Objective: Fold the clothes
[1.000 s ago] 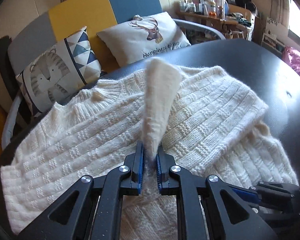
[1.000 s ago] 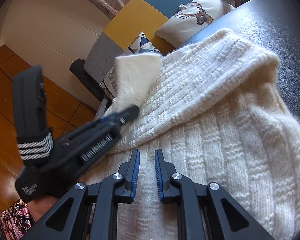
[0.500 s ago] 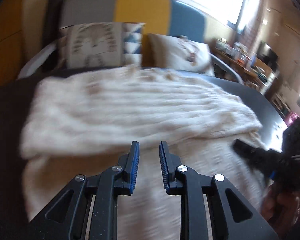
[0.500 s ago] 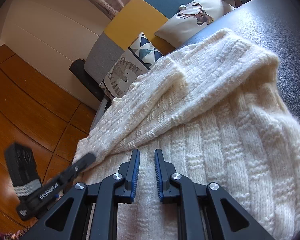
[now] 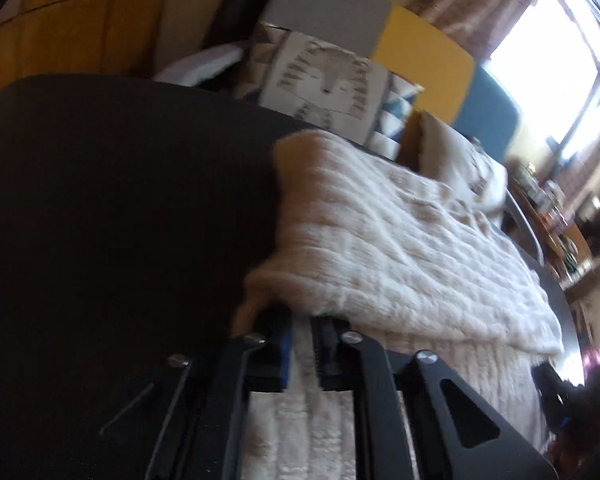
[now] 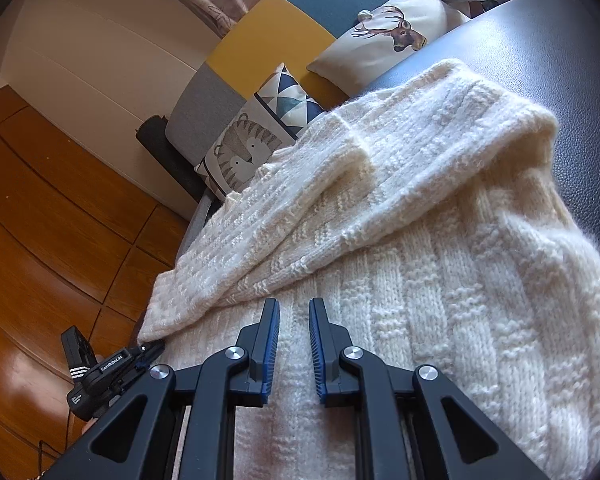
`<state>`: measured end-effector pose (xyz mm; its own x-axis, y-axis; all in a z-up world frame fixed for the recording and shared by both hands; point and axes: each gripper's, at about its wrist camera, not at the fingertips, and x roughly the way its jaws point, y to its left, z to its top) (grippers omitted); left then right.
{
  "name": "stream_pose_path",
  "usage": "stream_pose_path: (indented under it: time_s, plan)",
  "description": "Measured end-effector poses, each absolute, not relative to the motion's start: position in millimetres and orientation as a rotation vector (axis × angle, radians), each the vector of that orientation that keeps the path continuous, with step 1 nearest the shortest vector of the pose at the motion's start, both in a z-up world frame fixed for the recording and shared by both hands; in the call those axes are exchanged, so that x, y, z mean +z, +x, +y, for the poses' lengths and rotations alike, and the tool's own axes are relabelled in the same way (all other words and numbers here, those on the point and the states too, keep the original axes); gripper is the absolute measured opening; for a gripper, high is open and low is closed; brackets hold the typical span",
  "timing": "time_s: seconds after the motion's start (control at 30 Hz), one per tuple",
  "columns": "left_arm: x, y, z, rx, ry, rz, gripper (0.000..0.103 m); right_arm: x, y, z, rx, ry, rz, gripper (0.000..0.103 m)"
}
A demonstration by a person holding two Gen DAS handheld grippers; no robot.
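1. Left wrist view: rolled sideways and pitched down at the near corner of the sweater, all blurred.
2. Left gripper with tips at that corner's folded edge; jaws just been closing, narrow gap left, knit showing in it; pinched or not, cannot tell.
3. Right gripper angled down over the sweater's ribbed body, jaws slightly apart, clamped on nothing.
4. Sweater spread on the dark table, one sleeve folded across its front, sofa behind.
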<state>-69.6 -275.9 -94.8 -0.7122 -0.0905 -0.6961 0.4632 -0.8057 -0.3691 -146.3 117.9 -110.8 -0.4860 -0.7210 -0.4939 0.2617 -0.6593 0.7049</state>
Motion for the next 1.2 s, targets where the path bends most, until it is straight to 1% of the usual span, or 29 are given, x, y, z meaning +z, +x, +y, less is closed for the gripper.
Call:
stream_pose_path:
  time_s: [0.13,0.23,0.27,0.33,0.4,0.5,0.57,0.7,0.8,0.93,1.03,1.1,1.2]
  plan:
    - [-101,-57,-286,-2.499,0.949,0.866,0.007,-109,-145,117,-2.178,1.086,-0.730,0.013]
    - [-104,-56,-291,-2.515,0.947,0.918,0.007,-105,-145,112,-2.201,1.115,-0.684,0.014]
    - [-104,-56,-291,-2.517,0.945,0.923,0.007,-101,-146,109,-2.211,1.123,-0.654,0.015]
    - [-105,-57,-291,-2.520,0.939,0.934,0.007,-89,-146,102,-2.238,1.113,-0.583,0.016]
    - [-104,-58,-291,-2.524,0.927,0.942,0.007,-68,-149,93,-2.273,1.041,-0.500,0.016]
    - [-102,-61,-292,-2.530,0.906,0.951,0.007,-43,-167,76,-2.350,0.991,-0.381,0.016]
    - [-103,-54,-298,-2.534,0.845,1.034,0.007,-39,-185,63,-2.380,1.052,-0.319,0.016]
    - [-110,-39,-311,-2.483,0.762,1.172,0.007,-51,-208,53,-2.387,1.151,-0.313,0.016]
    - [-117,-29,-320,-2.430,0.720,1.262,0.007,-67,-207,51,-2.363,1.184,-0.336,0.016]
    - [-122,-25,-325,-2.419,0.695,1.334,0.007,-80,-195,48,-2.392,1.127,-0.306,0.016]
    - [-126,-19,-330,-2.404,0.681,1.400,0.005,-86,-195,50,-2.387,1.127,-0.332,0.014]
    - [-123,-18,-329,-2.411,0.712,1.388,0.005,-87,-194,52,-2.386,1.122,-0.347,0.013]
    - [-104,-10,-318,-2.471,0.791,1.243,0.005,-86,-193,51,-2.392,1.116,-0.344,0.013]
